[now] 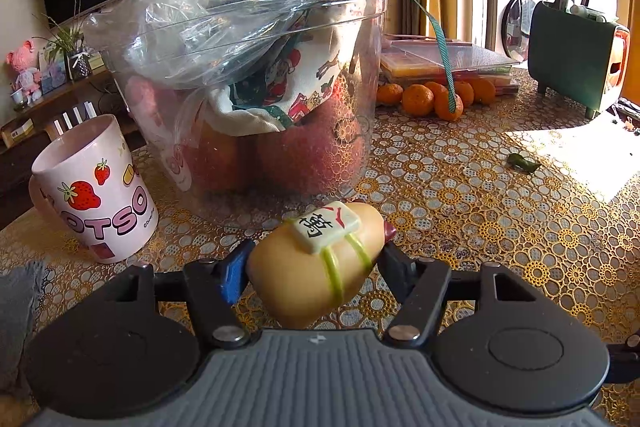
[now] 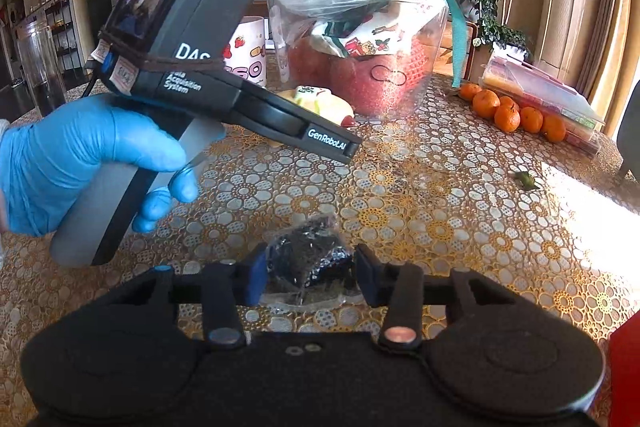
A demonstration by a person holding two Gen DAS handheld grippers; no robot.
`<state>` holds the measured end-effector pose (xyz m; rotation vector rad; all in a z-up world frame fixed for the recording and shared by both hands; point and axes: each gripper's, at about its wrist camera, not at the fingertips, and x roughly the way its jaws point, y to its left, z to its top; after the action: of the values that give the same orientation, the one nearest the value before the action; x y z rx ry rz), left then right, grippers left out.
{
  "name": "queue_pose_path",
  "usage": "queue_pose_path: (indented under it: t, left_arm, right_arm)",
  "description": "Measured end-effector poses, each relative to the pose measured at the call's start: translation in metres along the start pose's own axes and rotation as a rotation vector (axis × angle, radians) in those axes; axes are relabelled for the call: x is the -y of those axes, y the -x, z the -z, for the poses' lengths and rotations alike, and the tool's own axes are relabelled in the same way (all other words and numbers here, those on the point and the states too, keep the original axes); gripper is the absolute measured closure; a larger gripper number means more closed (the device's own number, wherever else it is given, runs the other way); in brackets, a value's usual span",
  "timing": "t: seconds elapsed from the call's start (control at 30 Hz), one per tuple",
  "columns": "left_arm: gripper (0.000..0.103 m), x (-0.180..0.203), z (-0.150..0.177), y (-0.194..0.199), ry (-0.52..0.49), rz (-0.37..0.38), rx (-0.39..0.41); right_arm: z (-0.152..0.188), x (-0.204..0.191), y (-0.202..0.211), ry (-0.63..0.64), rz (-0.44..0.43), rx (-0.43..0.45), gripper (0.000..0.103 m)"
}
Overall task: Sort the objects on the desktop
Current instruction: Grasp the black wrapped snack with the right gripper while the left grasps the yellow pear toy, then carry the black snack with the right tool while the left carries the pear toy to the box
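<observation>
Hot-dog toy point(image 1: 316, 267), tan with a mahjong tile strapped on by green bands, sits low in the left wrist frame, pinched between the pads of the left gripper point(image 1: 314, 269) just in front of the clear tub point(image 1: 256, 99) of apples and bagged cloth. A strawberry mug point(image 1: 96, 191) crowds the left edge beside the tub, while bare lace tablecloth point(image 1: 480, 219) spreads toward the lower right as far as a sunlit patch. Tangerines point(image 1: 432, 99) line the far edge at upper right. Only the right wrist view shows a dark foil packet point(image 2: 310, 263) at lower centre, with the right gripper point(image 2: 311, 271) closed against its sides, and a blue-gloved hand point(image 2: 80, 159) at the left holding the other tool's handle.
</observation>
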<state>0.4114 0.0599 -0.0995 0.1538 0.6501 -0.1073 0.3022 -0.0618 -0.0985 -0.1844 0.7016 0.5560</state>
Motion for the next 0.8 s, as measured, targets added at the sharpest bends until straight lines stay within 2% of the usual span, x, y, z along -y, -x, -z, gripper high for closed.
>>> queue_pose_path:
  t: [0.37, 0.8]
  left_arm:
    - [0.037, 0.014, 0.003, 0.058, 0.057, -0.005, -0.018]
    - [0.037, 0.041, 0.005, 0.150, 0.089, 0.041, 0.010]
  right_arm:
    - [0.003, 0.014, 0.037, -0.080, 0.024, 0.010, 0.063]
    - [0.012, 0.023, 0.114, -0.111, 0.039, 0.061, 0.063]
